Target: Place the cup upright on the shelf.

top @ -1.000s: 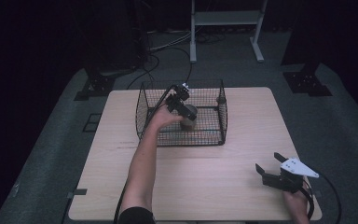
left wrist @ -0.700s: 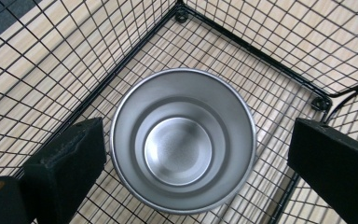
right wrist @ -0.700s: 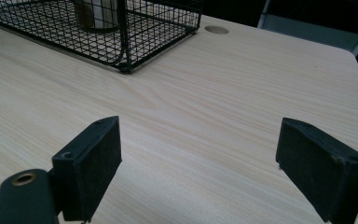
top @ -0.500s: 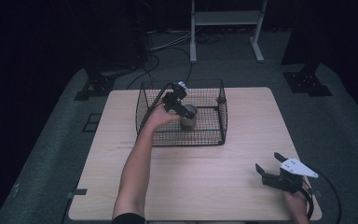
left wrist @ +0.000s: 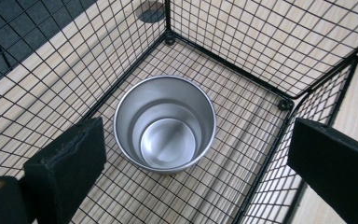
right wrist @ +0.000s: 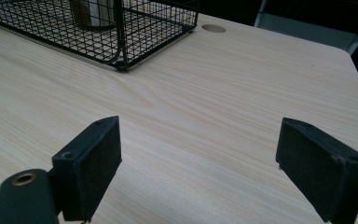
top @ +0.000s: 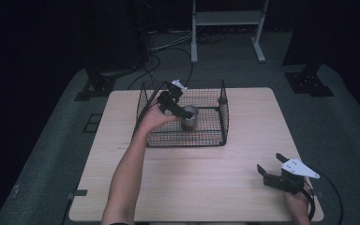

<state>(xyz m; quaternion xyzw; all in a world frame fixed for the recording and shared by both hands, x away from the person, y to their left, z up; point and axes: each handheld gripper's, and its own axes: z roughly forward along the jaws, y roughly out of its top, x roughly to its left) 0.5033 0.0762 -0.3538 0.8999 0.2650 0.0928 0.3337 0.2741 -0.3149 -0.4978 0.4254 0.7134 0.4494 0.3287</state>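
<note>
A shiny metal cup (left wrist: 165, 125) stands upright and empty on the floor of a black wire basket (left wrist: 242, 74). In the high view the cup (top: 190, 116) sits near the middle of the basket (top: 223, 115). My left gripper (top: 180, 111) hovers over the basket, just left of the cup. Its jaws are open and apart from the cup, with the black pads (left wrist: 70, 163) well above the rim. My right gripper (top: 273, 165) rests near the table's front right corner, open with nothing between its pads (right wrist: 93, 158).
The pale wooden table (top: 215, 183) has bare room in front of the basket. A round cable hole (right wrist: 213, 28) lies beyond the basket's corner. Cables and a white stand (top: 227, 18) are on the dark floor behind the table.
My left gripper has risen and drawn back to the left, off the cup, which now stands alone in the basket. The right gripper has stayed put.
</note>
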